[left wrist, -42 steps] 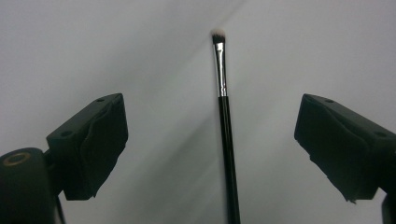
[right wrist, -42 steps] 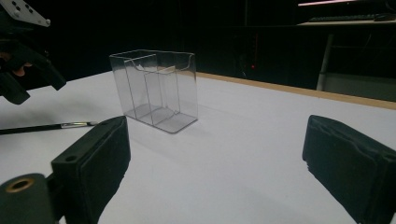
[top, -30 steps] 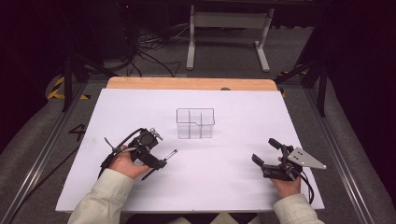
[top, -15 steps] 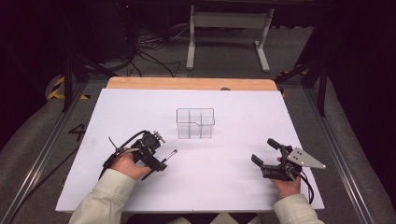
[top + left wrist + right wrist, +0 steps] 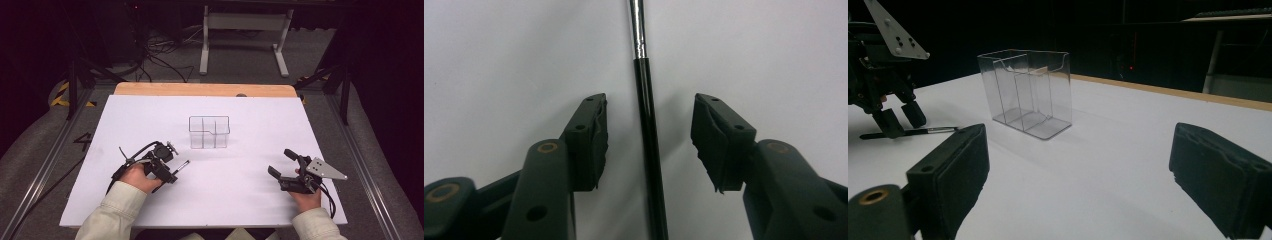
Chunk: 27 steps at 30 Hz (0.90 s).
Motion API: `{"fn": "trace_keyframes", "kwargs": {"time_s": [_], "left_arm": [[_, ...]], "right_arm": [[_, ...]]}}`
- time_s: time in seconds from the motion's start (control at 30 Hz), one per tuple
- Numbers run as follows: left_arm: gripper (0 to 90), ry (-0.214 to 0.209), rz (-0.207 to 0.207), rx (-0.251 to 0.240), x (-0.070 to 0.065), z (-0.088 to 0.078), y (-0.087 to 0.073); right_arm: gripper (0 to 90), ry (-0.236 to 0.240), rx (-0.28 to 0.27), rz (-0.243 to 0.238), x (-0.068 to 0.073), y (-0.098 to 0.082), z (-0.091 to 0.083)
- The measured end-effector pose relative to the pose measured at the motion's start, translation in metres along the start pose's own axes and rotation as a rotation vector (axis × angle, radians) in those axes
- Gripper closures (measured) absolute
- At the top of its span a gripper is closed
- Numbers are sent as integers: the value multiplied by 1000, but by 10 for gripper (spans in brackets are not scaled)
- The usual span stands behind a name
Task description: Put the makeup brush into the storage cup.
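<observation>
The left hand-held gripper (image 5: pixel 176 170) sat low over the pen (image 5: pixel 647 145) at seven o'clock on the table (image 5: pixel 260 195); its jaws had just been closing, pen between them, pads (image 5: pixel 594 145) not yet touching; the right hand-held gripper (image 5: pixel 281 164) rested at four o'clock, released, nothing held; the clear holder (image 5: pixel 209 132) stood at centre, apart from both.

Clear holder (image 5: pixel 209 132) mid-sheet, alone
</observation>
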<state>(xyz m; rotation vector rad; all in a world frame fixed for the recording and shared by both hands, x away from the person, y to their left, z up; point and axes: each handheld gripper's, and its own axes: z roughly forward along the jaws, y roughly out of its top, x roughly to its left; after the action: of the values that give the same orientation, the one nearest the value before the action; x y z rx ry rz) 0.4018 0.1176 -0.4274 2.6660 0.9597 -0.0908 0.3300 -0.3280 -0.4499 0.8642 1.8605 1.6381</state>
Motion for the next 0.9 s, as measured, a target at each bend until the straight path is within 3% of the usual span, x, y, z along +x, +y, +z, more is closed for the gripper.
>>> {"fn": "trace_keyframes", "kwargs": {"time_s": [0.4, 0.7, 0.83, 0.9], "left_arm": [[605, 59, 10, 51, -5, 1, 6], [703, 89, -34, 75, -7, 1, 8], [730, 137, -44, 93, -12, 2, 11], [754, 134, -47, 96, -12, 2, 11]], "right_arm": [[96, -1, 9, -5, 0, -1, 1], [96, -2, 14, -9, 1, -1, 2], [96, -1, 13, -6, 1, -1, 2], [96, -2, 15, -6, 1, -1, 2]]}}
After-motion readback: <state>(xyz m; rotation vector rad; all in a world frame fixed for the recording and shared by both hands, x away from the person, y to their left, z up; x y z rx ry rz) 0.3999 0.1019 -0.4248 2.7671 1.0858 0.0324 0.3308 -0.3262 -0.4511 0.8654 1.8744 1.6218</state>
